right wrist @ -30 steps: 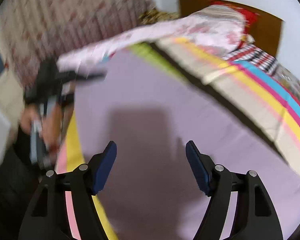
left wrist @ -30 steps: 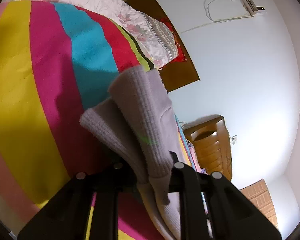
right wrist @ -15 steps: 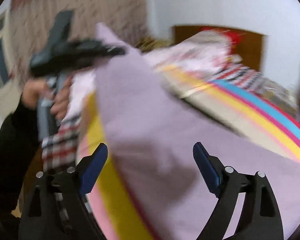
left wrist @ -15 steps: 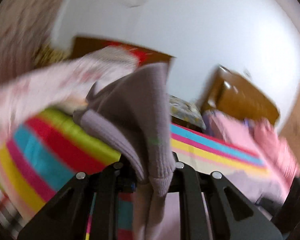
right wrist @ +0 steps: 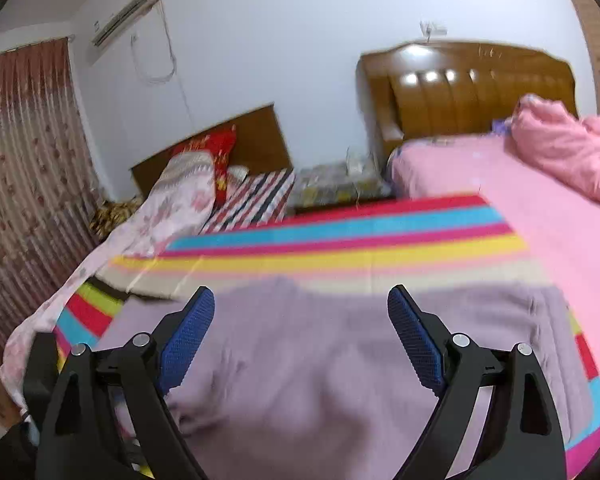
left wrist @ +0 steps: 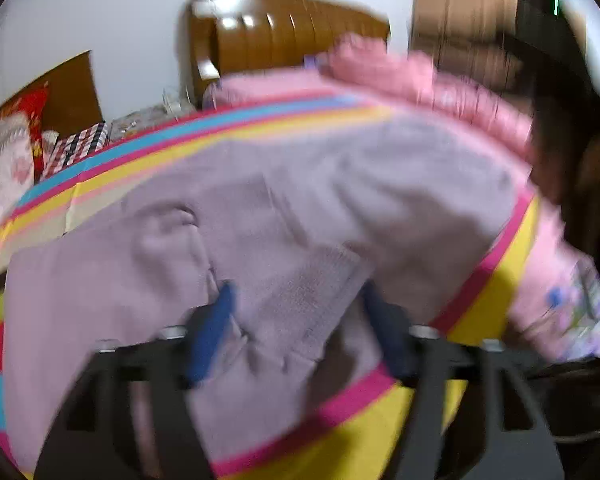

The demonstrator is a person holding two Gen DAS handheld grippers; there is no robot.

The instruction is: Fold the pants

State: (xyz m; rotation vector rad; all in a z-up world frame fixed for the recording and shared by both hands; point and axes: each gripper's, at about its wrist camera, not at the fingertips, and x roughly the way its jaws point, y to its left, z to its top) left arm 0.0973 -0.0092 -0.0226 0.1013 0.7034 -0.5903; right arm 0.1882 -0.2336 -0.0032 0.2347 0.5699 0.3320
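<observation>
Striped blanket point(right wrist: 340, 248); lilac knit pants point(left wrist: 300, 208) spread rumpled, ribbed cuff on top.

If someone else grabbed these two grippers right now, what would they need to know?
Left gripper: jaws have just been opening; the ribbed cuff lies between them, released.
Right gripper: open, empty, jaws just opened a little further, over the cloth.
Pants: lilac, lying on the striped blanket on the bed.
Done: one leg end brought across and let go.
Left: the picture is blurred, so check the fold, smooth it, then fold again as needed.
</observation>
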